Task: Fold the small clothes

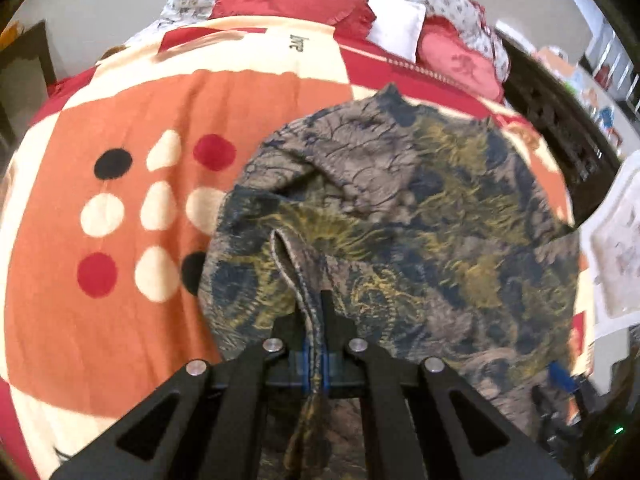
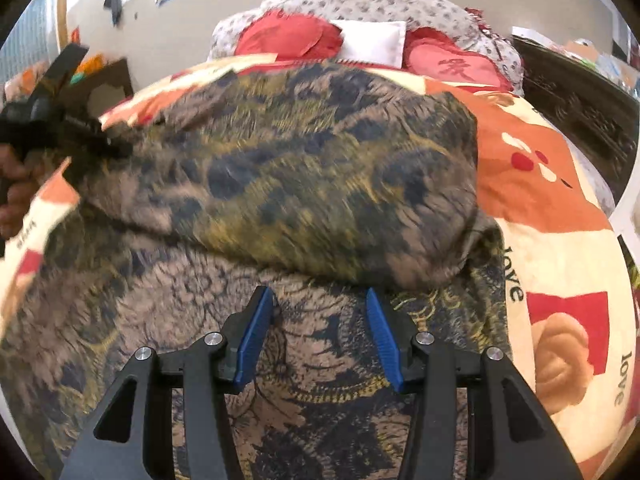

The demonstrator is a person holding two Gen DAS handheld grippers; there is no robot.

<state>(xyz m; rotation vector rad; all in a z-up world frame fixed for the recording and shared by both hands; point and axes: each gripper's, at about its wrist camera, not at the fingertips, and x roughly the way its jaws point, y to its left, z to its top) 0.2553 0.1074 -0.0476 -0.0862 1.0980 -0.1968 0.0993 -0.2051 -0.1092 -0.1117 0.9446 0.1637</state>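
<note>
A patterned garment (image 1: 400,216) in brown, navy and olive lies on the bed blanket. My left gripper (image 1: 316,308) is shut on a hemmed edge of the garment, which runs up between its fingers. In the right wrist view the garment (image 2: 280,176) is partly folded over itself, with the upper layer lifted and blurred. My right gripper (image 2: 320,312) is open and empty just above the lower layer of cloth. The left gripper (image 2: 80,140) shows at the left of that view, holding the garment's edge.
An orange, cream and red blanket (image 1: 120,200) covers the bed. Red pillows (image 2: 288,38) and a white pillow (image 2: 372,40) lie at the head. A dark wooden bed frame (image 2: 580,108) runs along the right side. A white board (image 1: 616,240) stands at the right.
</note>
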